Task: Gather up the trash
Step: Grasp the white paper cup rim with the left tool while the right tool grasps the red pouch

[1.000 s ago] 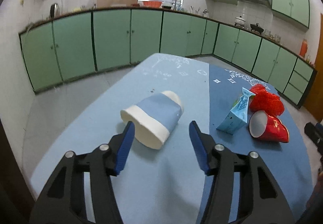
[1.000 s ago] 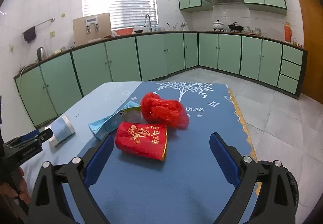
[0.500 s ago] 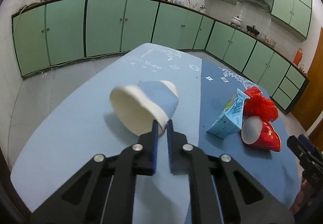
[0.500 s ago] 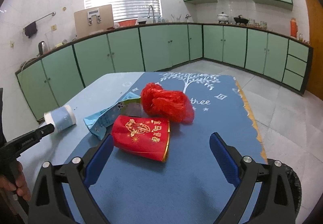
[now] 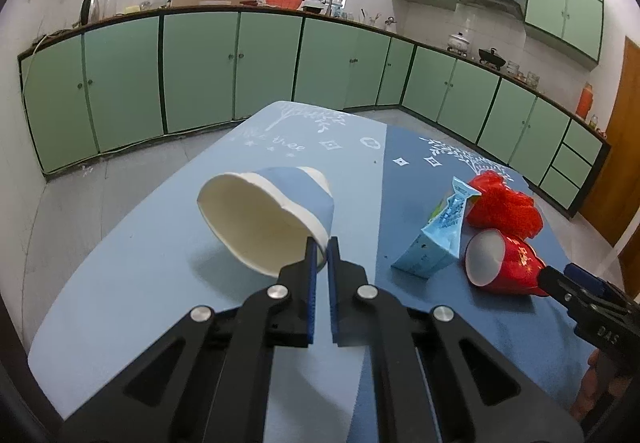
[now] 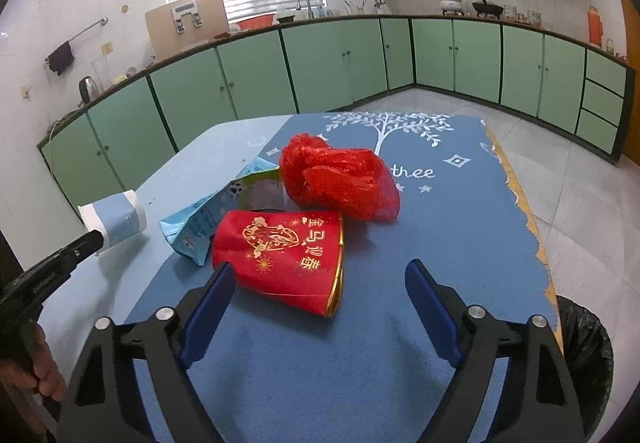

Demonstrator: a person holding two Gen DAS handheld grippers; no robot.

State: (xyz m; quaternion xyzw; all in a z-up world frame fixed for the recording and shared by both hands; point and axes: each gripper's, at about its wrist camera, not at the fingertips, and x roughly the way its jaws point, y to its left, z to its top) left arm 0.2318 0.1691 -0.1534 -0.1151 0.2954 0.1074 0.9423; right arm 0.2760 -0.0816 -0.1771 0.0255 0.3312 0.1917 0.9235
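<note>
- The left gripper [image 5: 322,243] has its 2 blue-padded fingers [image 5: 310,275] drawn nearly together, pinching the rim wall of the blue-and-white paper cup [image 5: 276,211].
- 1 finger sits inside the cup mouth and the other against its outer wall.
- The cup is tipped, with its open mouth facing the left wrist camera and its base pointing away; a shadow lies on the table [image 5: 132,255] beneath it. Whether the cup touches the table cannot be told.
- The right gripper [image 6: 320,283] has its 2 fingers [image 6: 212,299] spread wide and grips nothing.
- The red paper cup [image 6: 280,255] is the landmark. It lies on its side on the dark blue mat [image 6: 440,223], between and just ahead of the right fingers, with its gold rim toward the right finger.
- The light blue carton [image 6: 212,211] lies crumpled, touching the red paper cup on its left side.
- The red plastic bag [image 6: 340,179] sits bunched directly behind the red paper cup, touching it and the carton.
- The blue-and-white paper cup is well to the left of the red paper cup, beyond the carton.
- A black-lined trash bin [image 6: 580,339] stands off the table edge, to the right of the red paper cup and below table level.
</note>
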